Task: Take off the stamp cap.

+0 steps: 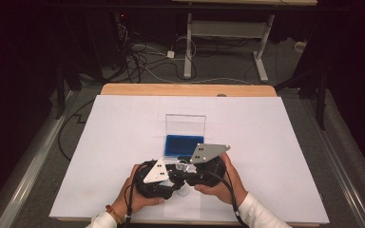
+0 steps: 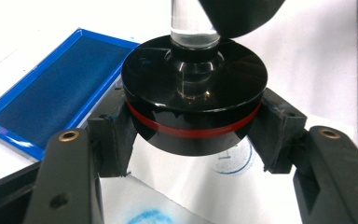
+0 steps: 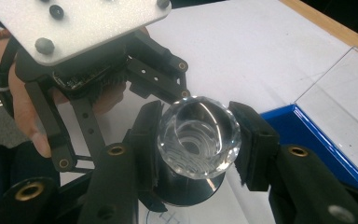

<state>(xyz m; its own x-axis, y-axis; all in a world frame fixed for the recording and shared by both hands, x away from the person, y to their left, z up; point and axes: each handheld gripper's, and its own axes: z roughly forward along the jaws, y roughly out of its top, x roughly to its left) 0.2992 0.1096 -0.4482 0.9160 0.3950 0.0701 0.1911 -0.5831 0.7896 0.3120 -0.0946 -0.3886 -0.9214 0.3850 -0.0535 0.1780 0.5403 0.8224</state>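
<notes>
The left gripper (image 2: 193,144) clamps the stamp's black base (image 2: 194,109); the right gripper (image 3: 198,140) clamps its clear knob (image 3: 199,136), just near of the open blue ink pad (image 1: 184,145). Blue imprints (image 2: 235,158) already mark the paper (image 1: 266,133); setting the stamp down is left.

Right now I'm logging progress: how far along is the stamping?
Done: a blue round print already sits on the white paper, and the ink pad case lies open. In hand: the left claw clamps the stamp's black base, the right claw its clear knob. Left, probably: pressing another print.
</notes>
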